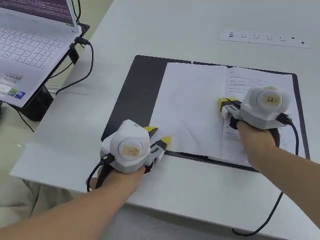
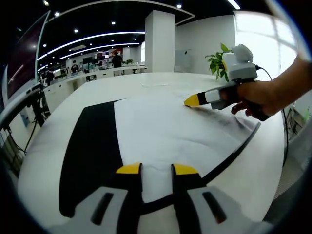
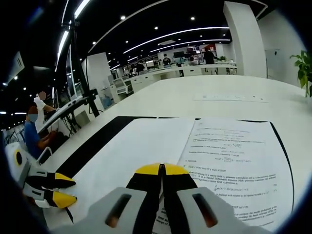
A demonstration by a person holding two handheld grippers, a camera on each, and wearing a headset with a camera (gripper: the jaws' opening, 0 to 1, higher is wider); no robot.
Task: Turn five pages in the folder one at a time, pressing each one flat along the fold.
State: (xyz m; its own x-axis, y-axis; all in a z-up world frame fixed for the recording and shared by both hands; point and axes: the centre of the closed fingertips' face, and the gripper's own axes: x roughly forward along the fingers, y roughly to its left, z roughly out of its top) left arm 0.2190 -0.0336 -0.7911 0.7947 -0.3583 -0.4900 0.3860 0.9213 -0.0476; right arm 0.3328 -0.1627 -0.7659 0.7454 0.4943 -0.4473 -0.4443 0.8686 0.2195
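Note:
The folder lies open on the white table, its black cover (image 1: pixel 132 95) bare at the left. A blank white page (image 1: pixel 192 105) lies turned over to the left, and a printed page (image 1: pixel 245 82) lies to the right of the fold. My right gripper (image 1: pixel 223 105) is shut, its yellow tips down on the paper at the fold (image 3: pixel 162 169). My left gripper (image 1: pixel 158 135) is open at the folder's near edge. Its jaws stand apart over the blank page's lower corner (image 2: pixel 157 169) with nothing held. The right gripper (image 2: pixel 192 101) also shows across the page.
A white laptop (image 1: pixel 30 45) on a stand sits at the far left, with a black cable (image 1: pixel 86 65) running across the table beside it. A white power strip (image 1: pixel 265 39) lies at the back right. The table's front edge runs close below the folder.

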